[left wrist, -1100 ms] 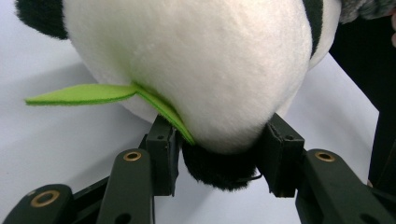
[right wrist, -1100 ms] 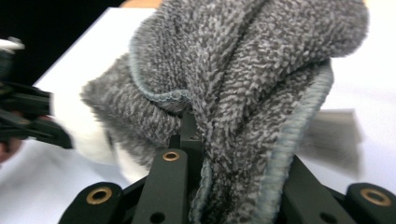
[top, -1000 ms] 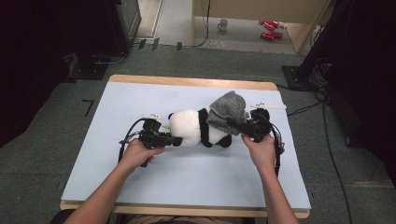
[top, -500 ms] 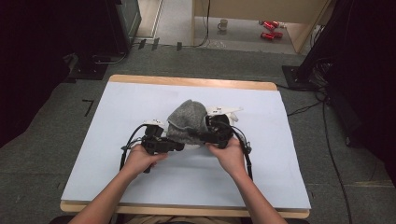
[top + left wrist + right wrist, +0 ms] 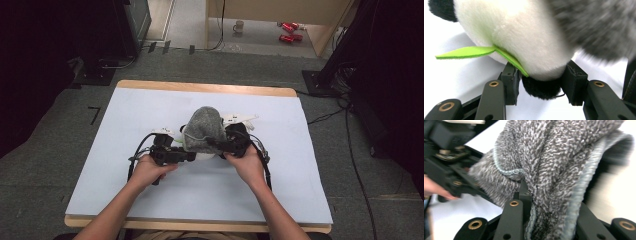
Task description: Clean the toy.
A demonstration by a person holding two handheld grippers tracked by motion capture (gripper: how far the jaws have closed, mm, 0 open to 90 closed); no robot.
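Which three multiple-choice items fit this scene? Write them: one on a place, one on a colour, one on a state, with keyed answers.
1. Where does the grey knit hat sit?
A. Draped over the plush panda at mid-table
B. On the floor beyond the table
C. At the table's near edge, apart from the toy

2. What colour is the felt leaf at the panda's side?
A. Red
B. Bright green
C. Blue

3. What is the right gripper doing?
A. Hanging open above the table
B. Clamped on the hat's fabric
C. Lying unheld on the table

Answers: 1 A, the high view shows the hat covering the toy between both hands. 2 B, the left gripper view shows the leaf green. 3 B, the right gripper view shows knit fabric pinched between its jaws.
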